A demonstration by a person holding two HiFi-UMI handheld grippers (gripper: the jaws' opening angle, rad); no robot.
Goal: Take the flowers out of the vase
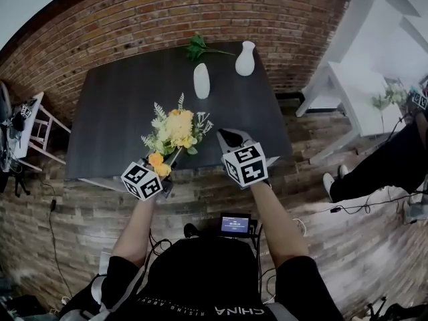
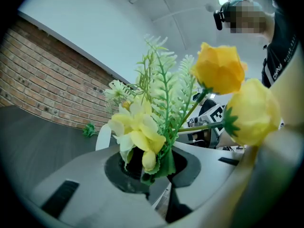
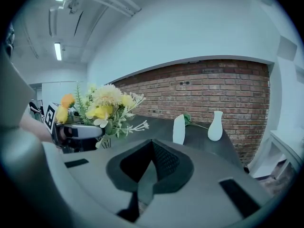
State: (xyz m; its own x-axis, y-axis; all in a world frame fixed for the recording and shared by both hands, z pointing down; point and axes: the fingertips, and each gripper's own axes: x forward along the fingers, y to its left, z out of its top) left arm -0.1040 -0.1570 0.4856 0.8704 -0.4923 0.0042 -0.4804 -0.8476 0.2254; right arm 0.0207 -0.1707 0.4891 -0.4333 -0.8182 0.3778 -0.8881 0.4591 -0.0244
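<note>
Pinching the flowers, jaws of the left gripper sit narrow — right gripper pressed together, empty.

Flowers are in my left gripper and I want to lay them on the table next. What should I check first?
1. Grip on the bouquet: ok. The left gripper is closed on its stems.
2. Bouquet clear of the vases: ok. It is over the near part of the table, apart from the tall white vase and the rounded white vase.
3. Both vases upright: ok.
4. Right gripper free: ok. It is shut with nothing between its jaws.
5. Bare tabletop for the set-down: ok, to the left of the bouquet.
6. Stem ends behind the jaws: cannot tell, hidden.
</note>
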